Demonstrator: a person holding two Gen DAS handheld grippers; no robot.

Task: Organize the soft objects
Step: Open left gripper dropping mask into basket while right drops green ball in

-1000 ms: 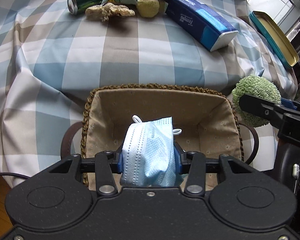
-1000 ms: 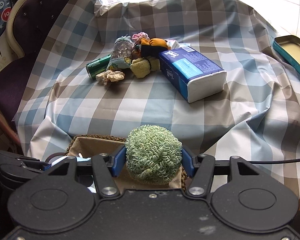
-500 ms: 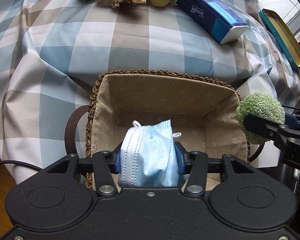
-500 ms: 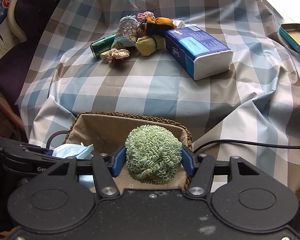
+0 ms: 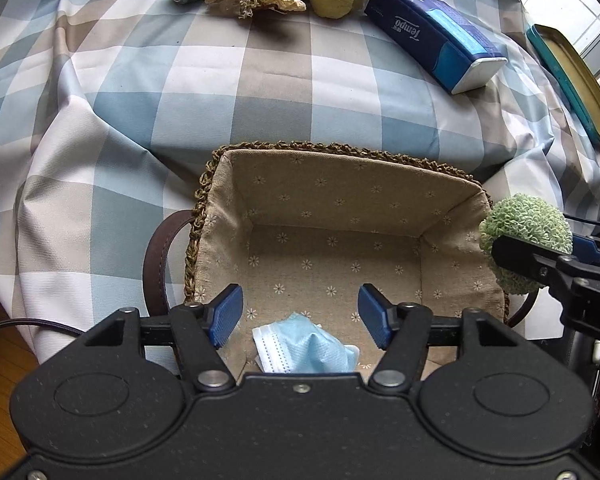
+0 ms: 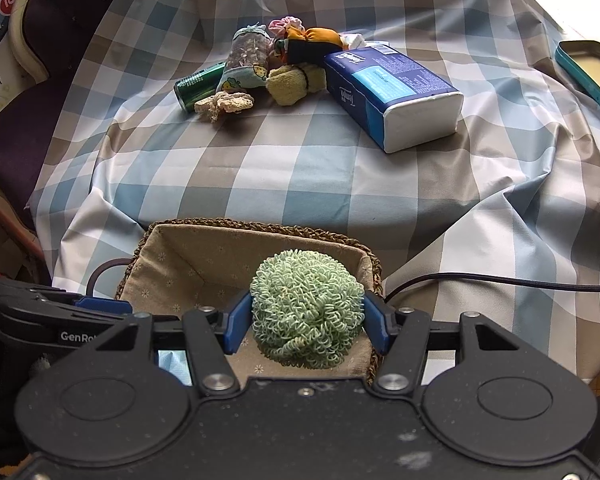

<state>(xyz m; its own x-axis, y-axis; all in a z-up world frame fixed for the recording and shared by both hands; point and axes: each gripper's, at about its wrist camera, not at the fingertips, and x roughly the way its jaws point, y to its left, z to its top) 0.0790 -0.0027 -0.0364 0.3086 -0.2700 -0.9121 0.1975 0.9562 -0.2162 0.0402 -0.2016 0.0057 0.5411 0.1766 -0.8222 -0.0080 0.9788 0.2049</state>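
Observation:
A woven basket with a beige lining stands at the near edge of the checked tablecloth; it also shows in the right wrist view. My left gripper is open above the basket's near side. A blue face mask lies on the basket floor below it. My right gripper is shut on a green curly ball over the basket's right rim; the ball also shows in the left wrist view.
At the far side lie a green can, a beige crochet piece, a yellow soft toy, an orange and black toy and a blue tissue pack. A teal tin lid lies at the right. A black cable crosses the cloth.
My left gripper has opened and the blue mask has dropped onto the basket floor. Both grippers have moved forward over the basket, with the right still holding the green ball.

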